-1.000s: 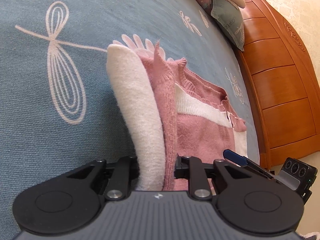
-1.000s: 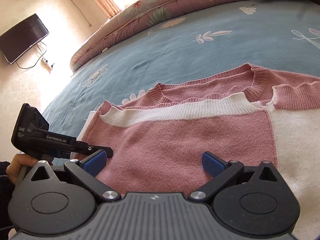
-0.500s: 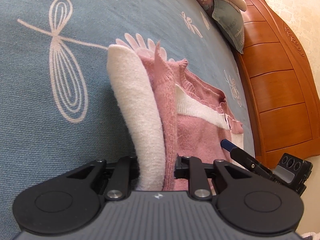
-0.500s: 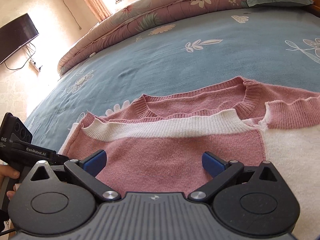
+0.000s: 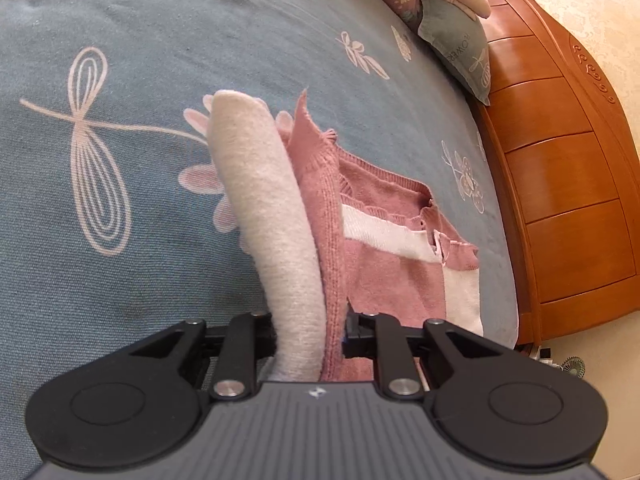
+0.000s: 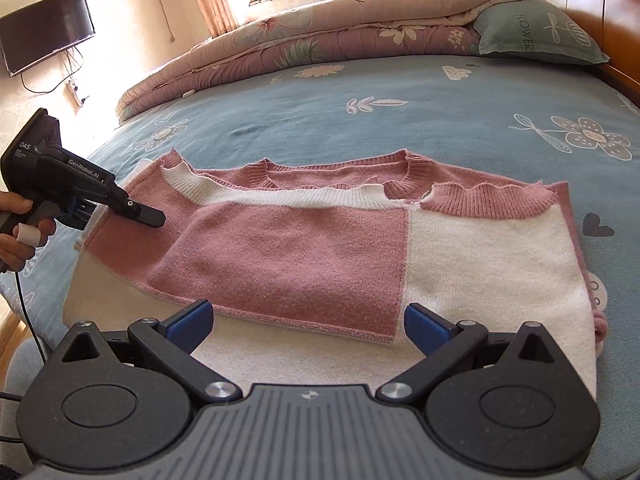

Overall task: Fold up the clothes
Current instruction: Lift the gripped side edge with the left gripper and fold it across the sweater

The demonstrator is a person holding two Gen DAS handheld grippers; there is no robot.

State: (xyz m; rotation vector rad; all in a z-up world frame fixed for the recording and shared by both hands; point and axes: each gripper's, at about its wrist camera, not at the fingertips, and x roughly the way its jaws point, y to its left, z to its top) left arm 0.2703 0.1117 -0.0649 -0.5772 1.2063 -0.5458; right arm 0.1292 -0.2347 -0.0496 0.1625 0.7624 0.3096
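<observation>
A pink and white knitted sweater [image 6: 288, 248] lies partly folded on the blue bedspread [image 6: 440, 120]. My left gripper [image 5: 310, 336] grips its left edge, and its jaws are closing on the fabric between them. A white fold [image 5: 272, 220] and a pink layer rise from that grip. In the right wrist view the left gripper [image 6: 148, 216] is at the sweater's left side, held by a hand [image 6: 16, 224]. My right gripper [image 6: 308, 322] stands open over the sweater's near edge with nothing between its blue pads [image 6: 192, 316].
A rolled floral quilt [image 6: 320, 36] and a grey-green pillow [image 6: 536, 32] lie at the far side of the bed. A wooden headboard [image 5: 560, 160] borders it. A television [image 6: 44, 28] hangs on the wall at left.
My right gripper has drawn back from the sweater and left the left wrist view; more of the sweater now shows. The left gripper has risen with the gripped edge.
</observation>
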